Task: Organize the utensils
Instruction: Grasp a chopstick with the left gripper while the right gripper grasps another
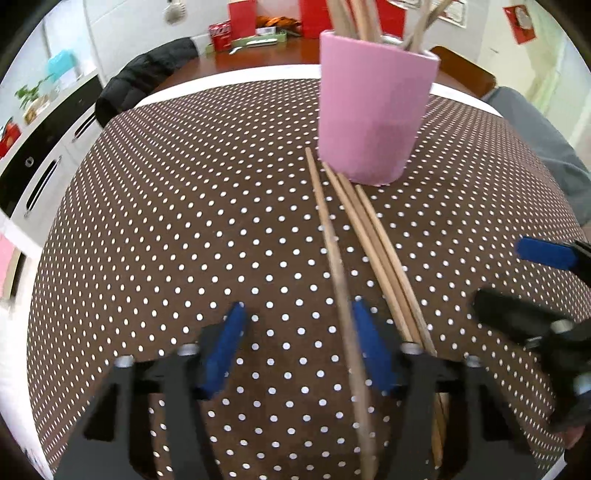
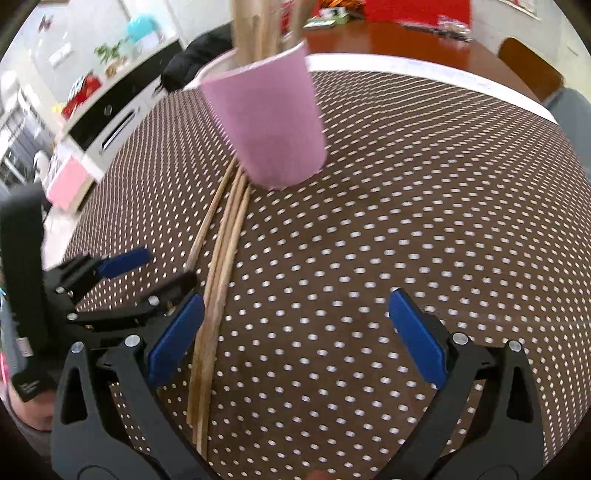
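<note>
Left claw half-open around one chopstick, unclenched; right claw wide, empty.

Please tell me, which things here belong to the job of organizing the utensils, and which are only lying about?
Belong to the job:
loose chopsticks
pink cup with chopsticks in it
left gripper
right gripper

Only lying about:
black jacket
red can
green tray

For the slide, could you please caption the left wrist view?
Left hand-held gripper straddling one loose chopstick on the polka-dot tablecloth, three more beside it, before the pink cup of chopsticks.
</note>
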Demonstrator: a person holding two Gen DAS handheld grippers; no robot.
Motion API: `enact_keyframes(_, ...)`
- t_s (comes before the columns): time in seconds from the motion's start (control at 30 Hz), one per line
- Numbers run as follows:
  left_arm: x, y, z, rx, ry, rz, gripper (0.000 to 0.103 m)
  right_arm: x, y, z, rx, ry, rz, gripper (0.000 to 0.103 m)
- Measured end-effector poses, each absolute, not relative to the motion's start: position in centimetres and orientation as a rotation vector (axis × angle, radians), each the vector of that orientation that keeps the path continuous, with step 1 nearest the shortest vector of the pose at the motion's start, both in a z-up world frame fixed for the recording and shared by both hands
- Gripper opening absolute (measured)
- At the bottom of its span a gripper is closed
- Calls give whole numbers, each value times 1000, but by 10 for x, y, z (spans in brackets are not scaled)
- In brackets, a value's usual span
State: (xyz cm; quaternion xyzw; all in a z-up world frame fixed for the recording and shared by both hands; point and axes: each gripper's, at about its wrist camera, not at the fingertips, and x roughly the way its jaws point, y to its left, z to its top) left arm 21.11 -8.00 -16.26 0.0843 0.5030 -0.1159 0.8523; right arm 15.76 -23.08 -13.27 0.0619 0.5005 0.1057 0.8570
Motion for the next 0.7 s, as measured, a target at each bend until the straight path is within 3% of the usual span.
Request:
enact_keyframes(0.13, 208, -86, -159, 211, 1043, -296, 38, 169, -216, -140, 126, 1086, 241, 83)
enact_keyframes(0.3, 213, -78, -159, 225, 1046, -331, 37, 182, -207, -142, 121, 1097, 206, 67)
enact_keyframes(0.37, 222, -77, -159, 214, 1046, -335, 37, 188, -207, -140, 123, 1101, 192, 47)
enact_keyframes(0.43, 233, -71, -160, 212, 1041, -341, 37, 196, -207, -138, 139, 1112, 198, 35)
enact_keyframes(0.53, 241, -65, -163, 222, 1025, -357, 36, 200, -199, -136, 122, 1119, 210, 35)
enact_keyframes(0.6, 240, -67, -162, 226, 1011, -370, 10, 204, -190, -135, 111, 1122, 220, 35)
enact_keyframes(0.7, 243, -60, -161, 189, 1025, -389, 7, 208, -176, -136, 79, 1131, 226, 35)
